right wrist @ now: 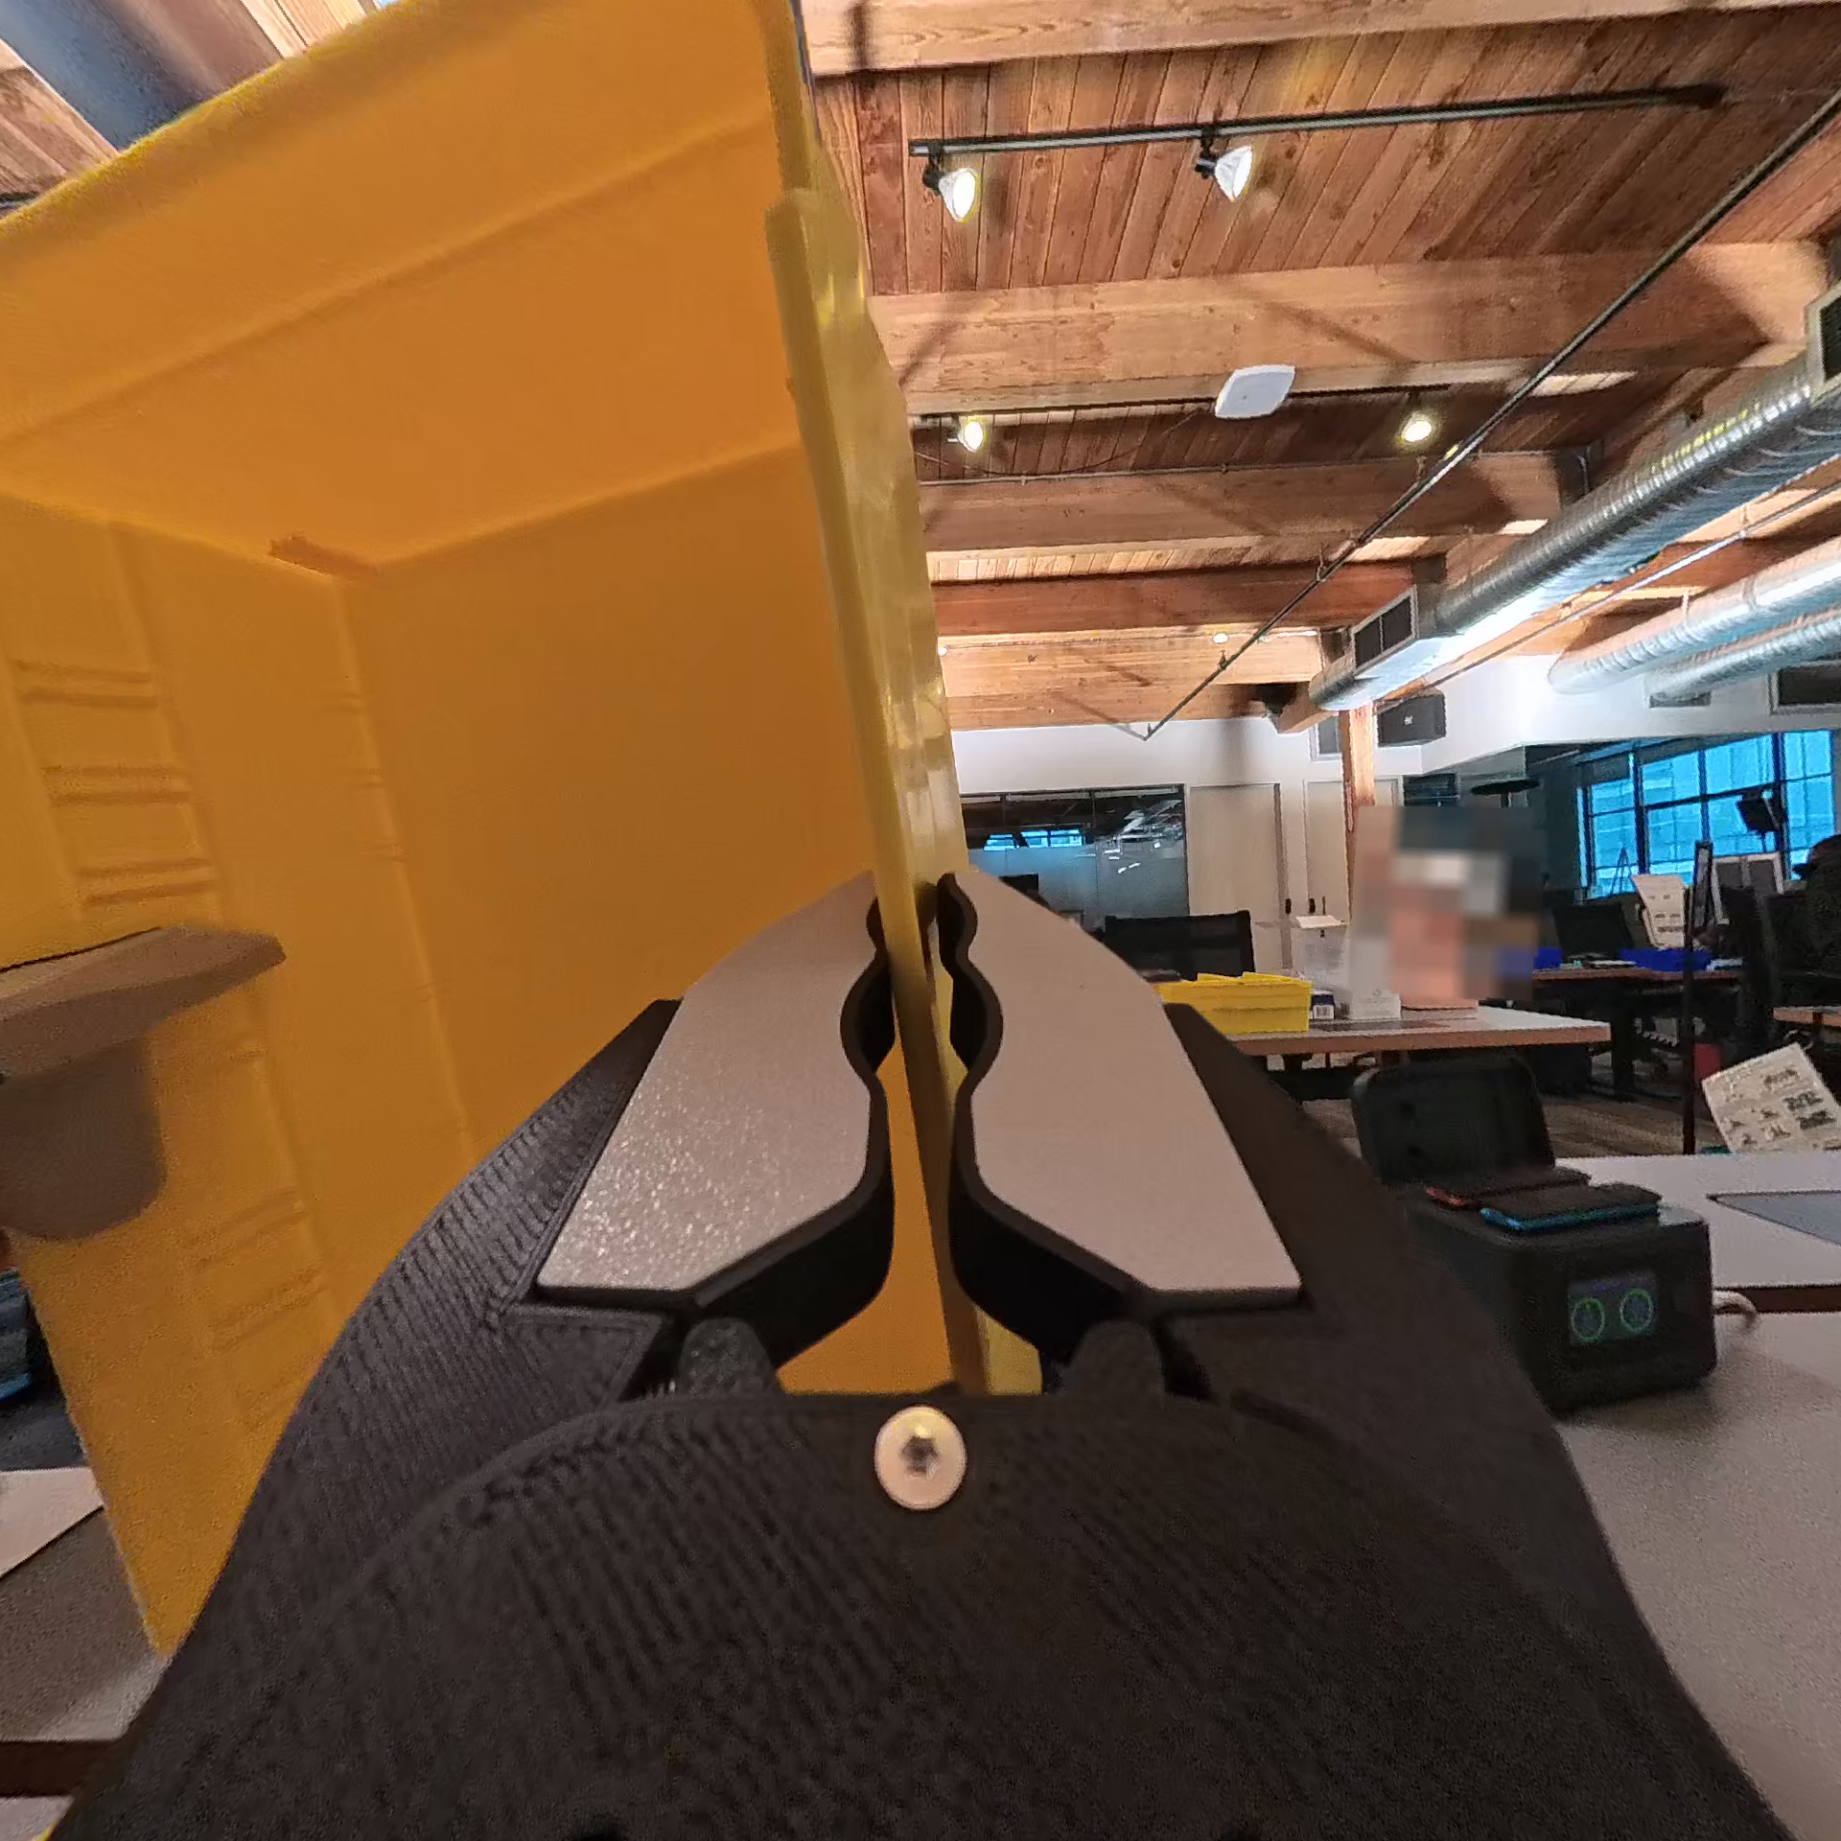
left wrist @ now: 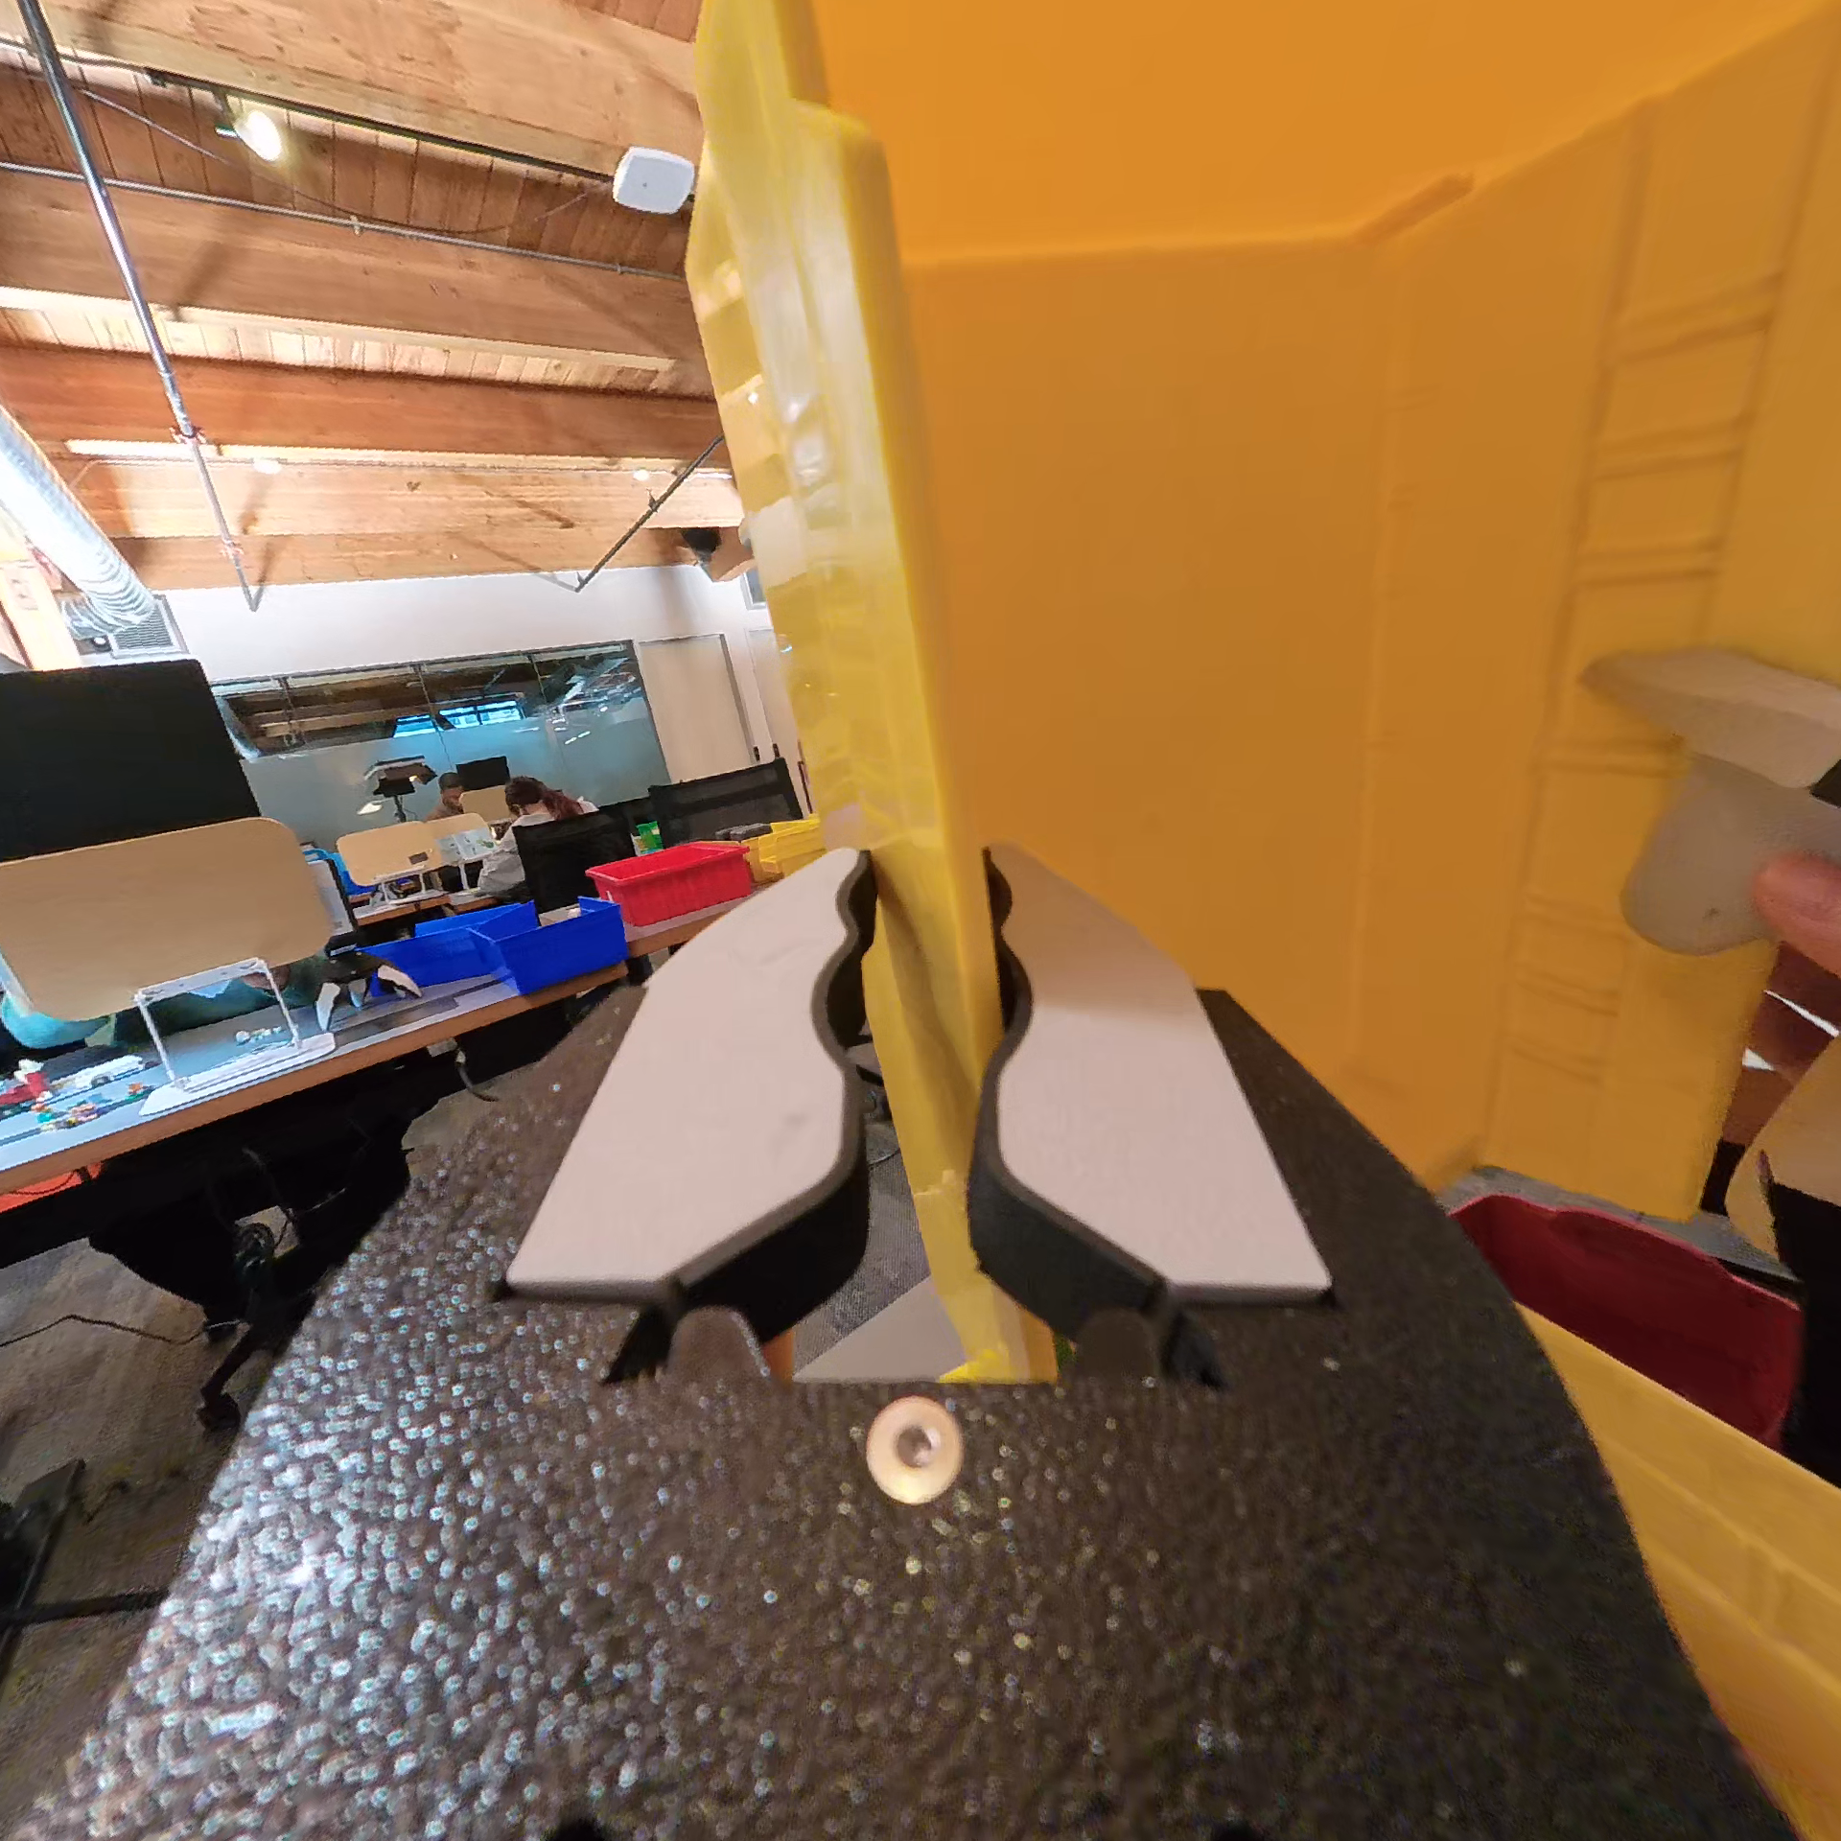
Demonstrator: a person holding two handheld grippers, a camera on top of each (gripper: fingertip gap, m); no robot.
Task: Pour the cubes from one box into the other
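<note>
A yellow plastic box point(left wrist: 1146, 598) is held up in the air and tipped steeply, its open side facing both cameras. The part of its inside that shows is empty, and no cubes are in view. My left gripper point(left wrist: 931, 877) is shut on one side wall of the box. My right gripper point(right wrist: 909, 892) is shut on the opposite side wall of the same box point(right wrist: 498, 697). Each view shows a pale finger of the other gripper across the box, in the left wrist view point(left wrist: 1723, 757) and in the right wrist view point(right wrist: 110, 1006). Below the raised box, another yellow surface point(left wrist: 1743, 1594) and something red point(left wrist: 1634, 1305) show.
A grey table point(right wrist: 1743, 1494) lies below on the right, with a black device point(right wrist: 1574, 1285) and a black case point(right wrist: 1445, 1116) on it. Farther desks hold blue bins point(left wrist: 518, 946), a red bin point(left wrist: 672, 882) and a yellow bin point(right wrist: 1235, 1001). People sit at the back.
</note>
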